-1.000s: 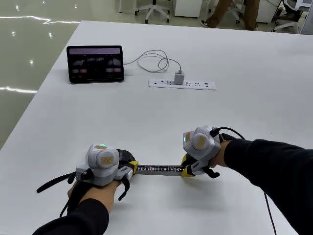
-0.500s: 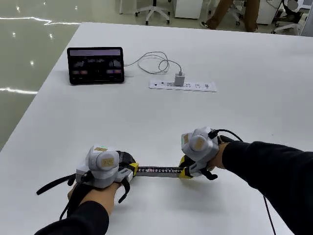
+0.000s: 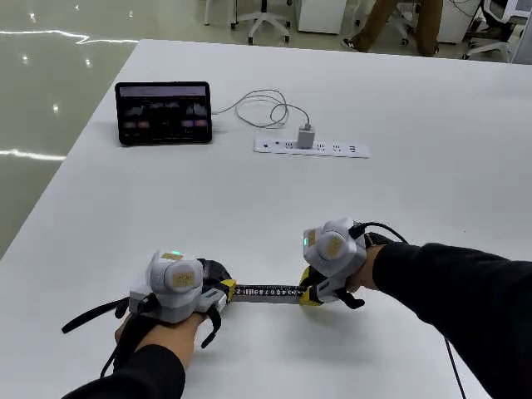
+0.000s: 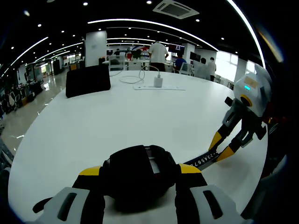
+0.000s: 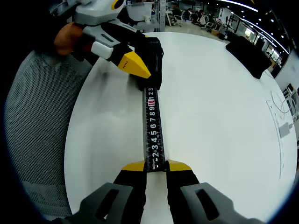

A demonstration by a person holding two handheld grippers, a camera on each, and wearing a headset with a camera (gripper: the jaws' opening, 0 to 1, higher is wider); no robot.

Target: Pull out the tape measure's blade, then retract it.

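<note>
Left gripper (image 4: 140, 169): my jaws clamp the black case (image 3: 214, 271) | right gripper (image 5: 156, 166): my jaws pinch the blade (image 5: 152, 121) near its tip | blade: a short length out, flat on the table (image 3: 399, 199) between both grippers | place: all well nearer me than the power strip (image 3: 310, 147), slightly left

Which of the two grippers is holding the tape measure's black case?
The left gripper: its jaws clamp the black case, whereas the right gripper pinches the end of the numbered blade.
</note>
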